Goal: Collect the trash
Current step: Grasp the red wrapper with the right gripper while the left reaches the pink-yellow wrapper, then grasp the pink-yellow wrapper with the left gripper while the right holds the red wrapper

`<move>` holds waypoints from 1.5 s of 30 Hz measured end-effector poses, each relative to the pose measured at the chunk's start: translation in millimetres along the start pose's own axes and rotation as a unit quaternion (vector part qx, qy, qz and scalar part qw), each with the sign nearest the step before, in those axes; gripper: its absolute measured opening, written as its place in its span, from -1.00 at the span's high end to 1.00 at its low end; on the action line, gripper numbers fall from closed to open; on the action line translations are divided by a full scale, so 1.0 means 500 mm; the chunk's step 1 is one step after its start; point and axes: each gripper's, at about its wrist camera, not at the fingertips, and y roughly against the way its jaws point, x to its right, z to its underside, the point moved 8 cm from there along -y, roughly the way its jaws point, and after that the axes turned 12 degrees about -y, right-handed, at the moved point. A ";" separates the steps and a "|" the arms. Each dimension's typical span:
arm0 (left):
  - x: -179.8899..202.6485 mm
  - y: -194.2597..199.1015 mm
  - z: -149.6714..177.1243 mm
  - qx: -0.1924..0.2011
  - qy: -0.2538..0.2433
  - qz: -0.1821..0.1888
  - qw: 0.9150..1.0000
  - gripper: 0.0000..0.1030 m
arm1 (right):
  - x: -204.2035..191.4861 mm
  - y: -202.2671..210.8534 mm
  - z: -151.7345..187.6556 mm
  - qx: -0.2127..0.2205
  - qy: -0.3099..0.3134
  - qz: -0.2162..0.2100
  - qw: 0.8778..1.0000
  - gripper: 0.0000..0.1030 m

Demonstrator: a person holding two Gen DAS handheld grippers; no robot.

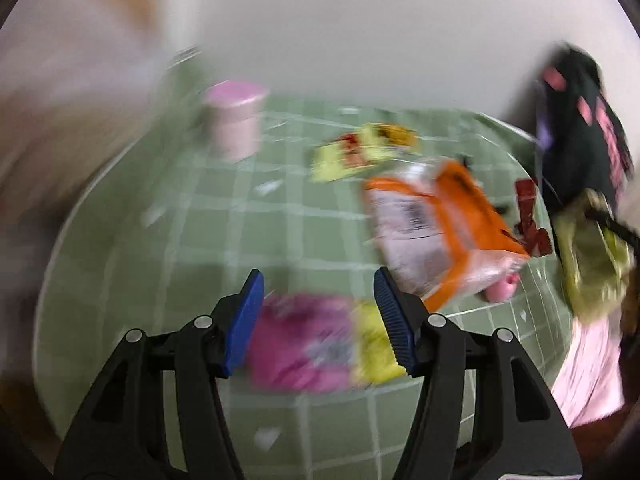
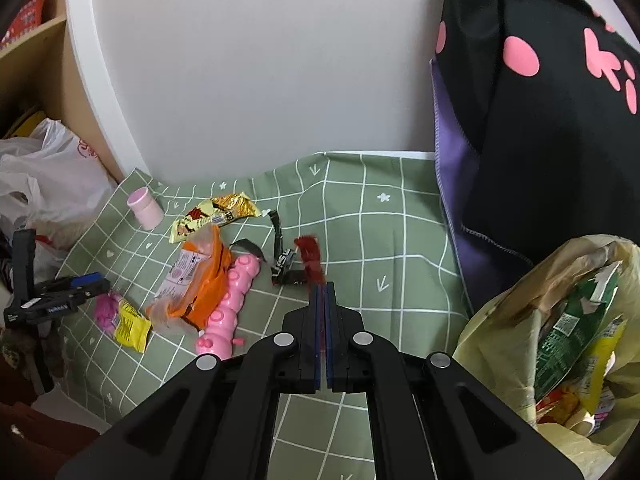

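Red wrapper point(image 2: 309, 258) pinched in right claw point(image 2: 322, 292), left claw point(image 1: 320, 292) wide open, 1 pink-yellow packet point(image 1: 320, 344) between.

Left wrist view smeared by motion blur throughout: print on the pink-and-yellow wrapper point(image 1: 320, 344) between the blue pads point(image 1: 244, 320) unreadable.

Pink toy point(image 1: 502, 288) mostly hidden under the orange-and-clear bag point(image 1: 432, 232) beside that wrapper.

Right wrist view: red wrapper point(image 2: 310, 258) partly hidden between the closed pads.

Yellow trash bag point(image 2: 500, 320), well right of the wrapper, cut off by the frame edge; contents deep inside indistinct.
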 end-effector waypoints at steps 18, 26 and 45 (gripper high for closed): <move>0.027 -0.066 -0.033 0.005 0.030 0.013 0.999 -0.05 | -0.038 -0.179 0.051 -0.072 0.087 -0.023 0.993 0.16; 0.038 -0.004 0.051 -0.028 0.120 0.074 0.990 -0.07 | -0.002 -0.250 0.072 -0.099 0.105 0.016 0.989 0.17; 0.120 -0.125 0.054 -0.052 0.089 -0.037 0.994 0.07 | -0.024 -0.075 0.070 -0.062 0.046 -0.054 0.996 0.55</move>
